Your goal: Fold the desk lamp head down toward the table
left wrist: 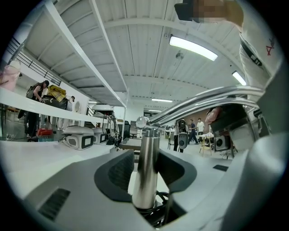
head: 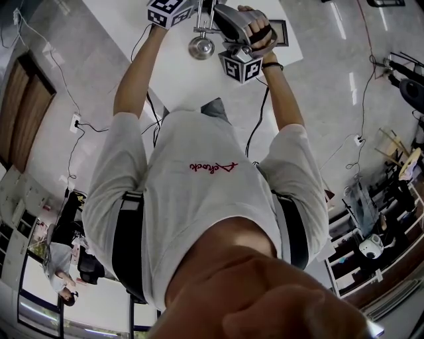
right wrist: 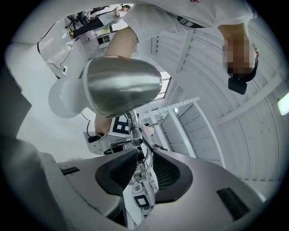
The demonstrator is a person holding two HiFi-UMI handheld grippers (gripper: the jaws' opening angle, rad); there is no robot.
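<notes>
The chrome desk lamp stands on the white table (head: 126, 30); its round head (head: 201, 48) shows between my two grippers in the head view. In the left gripper view its upright post (left wrist: 146, 158) rises between the jaws of my left gripper (left wrist: 146, 173), with a sliver of light beside the left pad, and its curved arm (left wrist: 203, 101) sweeps right. My left gripper (head: 189, 10) is open around the post. In the right gripper view the bell-shaped head (right wrist: 119, 90) looms above the thin neck (right wrist: 133, 131), which lies with its cable between the open jaws of my right gripper (right wrist: 143, 169).
Black cables (head: 149, 112) trail off the table's edge toward a wall socket (head: 75, 122). The person's torso fills the middle of the head view. White machines (left wrist: 79, 137) sit on a bench at the left, and people (left wrist: 196, 126) stand far behind.
</notes>
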